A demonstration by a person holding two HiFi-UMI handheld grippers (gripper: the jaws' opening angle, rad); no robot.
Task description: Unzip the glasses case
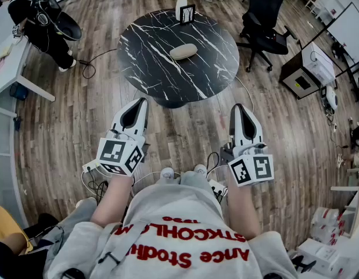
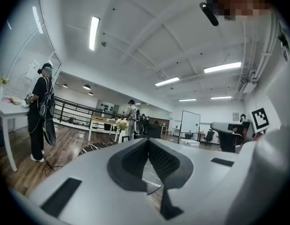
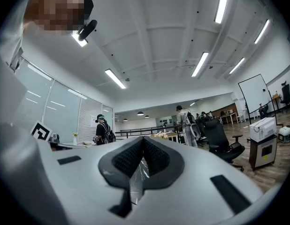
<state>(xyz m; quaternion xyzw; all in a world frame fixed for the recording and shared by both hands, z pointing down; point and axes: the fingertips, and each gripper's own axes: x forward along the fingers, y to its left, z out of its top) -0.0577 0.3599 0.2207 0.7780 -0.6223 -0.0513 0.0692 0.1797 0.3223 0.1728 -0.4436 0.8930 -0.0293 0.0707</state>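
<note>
Our left gripper [image 1: 141,102] and right gripper [image 1: 238,107], jaws closed and empty, point toward the glasses case [image 1: 183,51], well apart on the bench [image 1: 146,68].

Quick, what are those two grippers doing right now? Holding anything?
Left gripper: closed, holding nothing.
Right gripper: closed, holding nothing.

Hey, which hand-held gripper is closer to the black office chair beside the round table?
Right. In the head view the right hand-held gripper sits below the black office chair, slightly to its left; the left hand-held gripper is much farther left.
</note>
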